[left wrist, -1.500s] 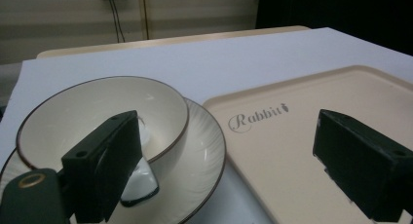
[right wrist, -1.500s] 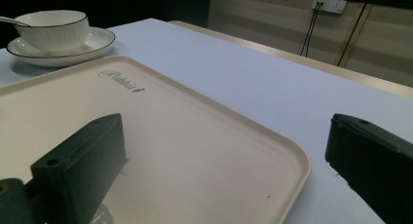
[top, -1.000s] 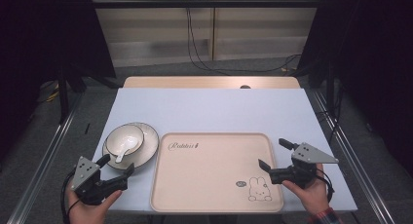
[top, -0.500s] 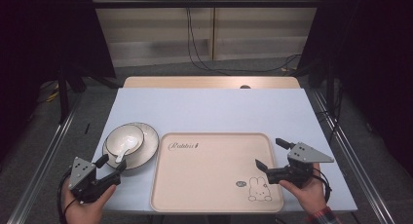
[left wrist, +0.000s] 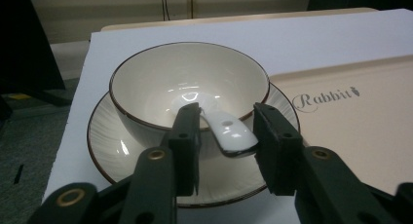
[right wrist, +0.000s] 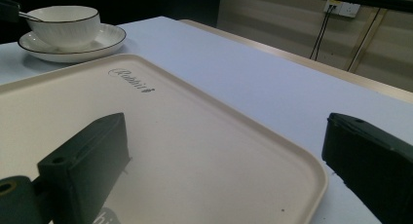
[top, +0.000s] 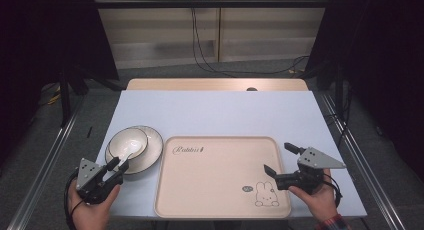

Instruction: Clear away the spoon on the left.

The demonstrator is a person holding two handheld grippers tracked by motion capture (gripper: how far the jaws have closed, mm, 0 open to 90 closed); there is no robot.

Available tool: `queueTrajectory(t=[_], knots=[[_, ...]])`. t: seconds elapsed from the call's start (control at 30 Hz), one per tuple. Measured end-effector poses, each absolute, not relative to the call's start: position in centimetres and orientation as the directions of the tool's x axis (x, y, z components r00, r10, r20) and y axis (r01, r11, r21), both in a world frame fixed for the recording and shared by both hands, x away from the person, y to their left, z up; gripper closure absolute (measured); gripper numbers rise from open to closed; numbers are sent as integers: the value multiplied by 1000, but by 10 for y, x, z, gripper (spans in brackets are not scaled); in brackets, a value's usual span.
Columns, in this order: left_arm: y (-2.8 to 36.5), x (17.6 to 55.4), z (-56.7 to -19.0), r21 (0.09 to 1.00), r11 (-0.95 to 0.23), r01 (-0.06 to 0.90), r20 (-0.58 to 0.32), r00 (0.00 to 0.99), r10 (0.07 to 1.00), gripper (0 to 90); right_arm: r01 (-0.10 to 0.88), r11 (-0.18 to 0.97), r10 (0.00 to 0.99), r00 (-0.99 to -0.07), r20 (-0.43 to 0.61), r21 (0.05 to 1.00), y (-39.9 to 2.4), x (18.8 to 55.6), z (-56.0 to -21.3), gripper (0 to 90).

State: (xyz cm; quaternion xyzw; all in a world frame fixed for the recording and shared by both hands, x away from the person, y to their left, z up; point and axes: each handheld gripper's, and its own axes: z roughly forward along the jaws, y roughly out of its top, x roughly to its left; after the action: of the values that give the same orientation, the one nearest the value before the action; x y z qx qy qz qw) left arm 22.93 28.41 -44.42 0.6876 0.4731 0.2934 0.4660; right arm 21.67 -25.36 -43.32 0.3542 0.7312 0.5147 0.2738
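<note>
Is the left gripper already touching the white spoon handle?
Cannot tell. In the left gripper view the left gripper has the spoon handle between closing jaws; a gap shows on one side, the other is unclear.

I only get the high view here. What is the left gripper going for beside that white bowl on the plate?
Observer: The left gripper has just been closing its jaws around the handle of a glossy white ceramic spoon, which leans out over the rim of the dark-rimmed white ceramic bowl.
Operator: So is the spoon gripped already?
Observer: Not yet, by the left gripper view: a gap shows between the handle and one jaw, so the handle sits between the jaws unclamped.
</note>
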Motion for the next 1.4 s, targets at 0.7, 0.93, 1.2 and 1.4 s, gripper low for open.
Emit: queueTrajectory(t=[0.7, 0.93, 1.2, 1.4], knots=[[286, 231, -443, 920, -32, 390, -119, 358, 926, 778, 235, 221, 796, -604, -36, 946, -252, 217, -433, 30], [285, 233, -439, 934, -17, 357, -124, 368, 922, 849, 236, 216, 797, -603, -31, 948, -252, 217, -432, 29], [285, 240, -435, 947, -11, 322, -116, 372, 921, 849, 234, 212, 800, -599, -32, 949, -253, 216, -432, 29], [284, 248, -430, 957, -8, 291, -108, 382, 918, 848, 233, 206, 805, -592, -30, 951, -255, 216, -431, 25]])
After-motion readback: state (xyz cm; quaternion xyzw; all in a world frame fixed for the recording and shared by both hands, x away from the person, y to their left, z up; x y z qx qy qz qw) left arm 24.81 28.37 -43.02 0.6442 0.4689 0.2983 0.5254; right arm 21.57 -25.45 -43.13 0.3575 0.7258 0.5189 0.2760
